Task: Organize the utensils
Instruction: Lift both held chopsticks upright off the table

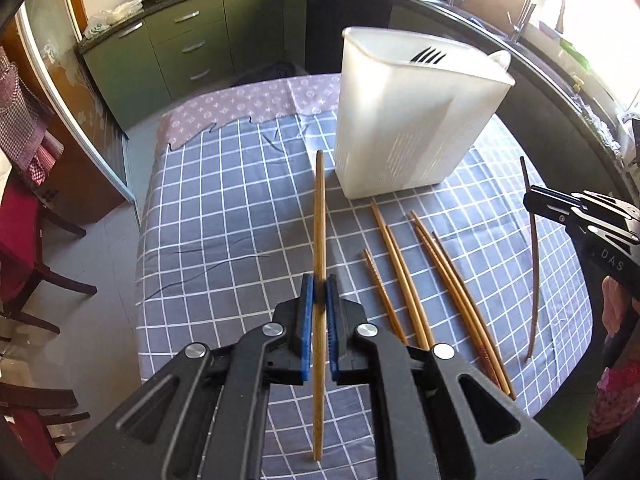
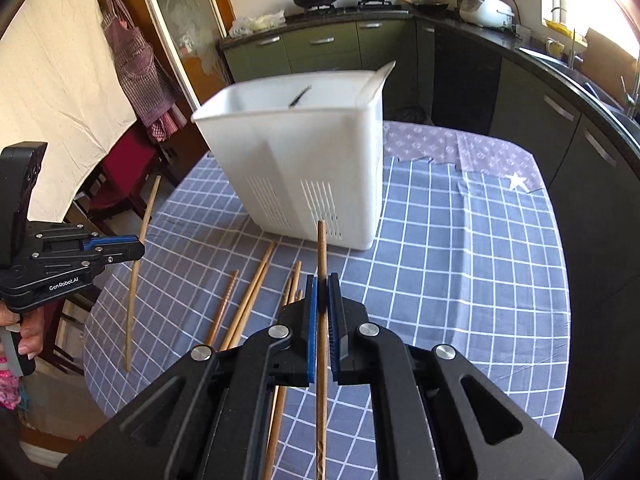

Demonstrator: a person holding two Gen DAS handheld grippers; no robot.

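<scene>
My left gripper [image 1: 320,286] is shut on a light wooden chopstick [image 1: 319,208], held above the checked tablecloth [image 1: 224,208] and pointing toward the white utensil holder [image 1: 412,120]. In the holder, a dark fork [image 1: 430,56] shows. My right gripper [image 2: 322,286] is shut on a darker brown chopstick [image 2: 321,248], its tip in front of the holder [image 2: 300,160]. Several loose chopsticks [image 1: 404,280] lie on the cloth between the two grippers. Each wrist view shows the other gripper at its edge, the right gripper [image 1: 530,199] and the left gripper [image 2: 138,246], each with its stick.
The round table drops off at the left edge [image 1: 140,280], with red chairs [image 1: 24,240] beside it. Green kitchen cabinets [image 1: 188,40] and a dark counter with a sink tap [image 1: 536,4] curve behind the table. A person's hand [image 2: 28,332] grips the left handle.
</scene>
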